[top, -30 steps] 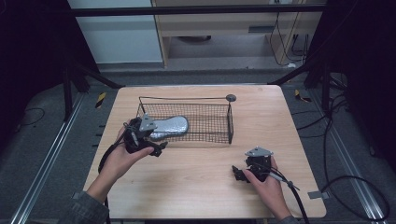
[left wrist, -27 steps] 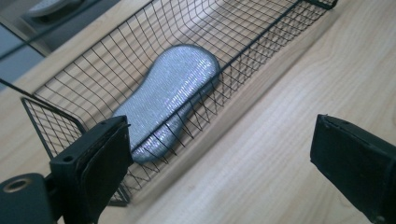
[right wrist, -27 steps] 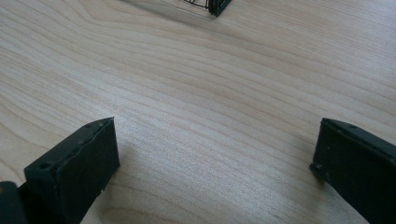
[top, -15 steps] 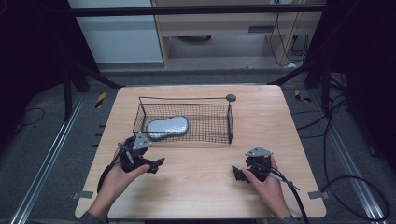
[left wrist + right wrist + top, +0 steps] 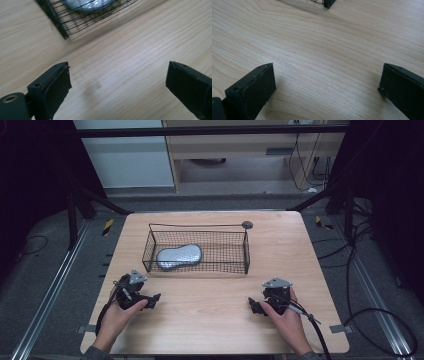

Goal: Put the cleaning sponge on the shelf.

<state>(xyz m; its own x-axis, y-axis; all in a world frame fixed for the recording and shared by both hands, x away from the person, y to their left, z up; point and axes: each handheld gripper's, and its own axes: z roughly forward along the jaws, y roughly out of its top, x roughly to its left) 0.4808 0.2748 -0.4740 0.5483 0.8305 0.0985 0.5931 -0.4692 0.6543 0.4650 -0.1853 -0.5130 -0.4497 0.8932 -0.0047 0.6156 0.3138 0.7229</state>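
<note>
I am holding my left hand-held gripper [image 5: 154, 298] low over the near left part of the table [image 5: 210, 330], and its jaws are standing wide apart with nothing between them. In the left gripper view those jaws are framing bare wood, with a blurred corner of the wire basket [image 5: 75, 22] just ahead and a grey shape behind the wires. My left hand [image 5: 122, 312] is wrapping the gripper's body, and its cable is looping down off the near edge.

Further back, near the middle of the table, the wire basket [image 5: 200, 267] is standing upright. The grey pouch [image 5: 178, 256] is lying flat inside it, toward its left end. A thin bar is running along the basket's back rim and ending in a small round knob [image 5: 247, 224] at the right.

At the near right, I am resting my right hand-held gripper [image 5: 252, 304] close to the tabletop, well apart from the basket. Its jaws are also gaping wide and gripping nothing. In the right gripper view they are pointing across bare wood toward one basket corner [image 5: 328, 3].
</note>
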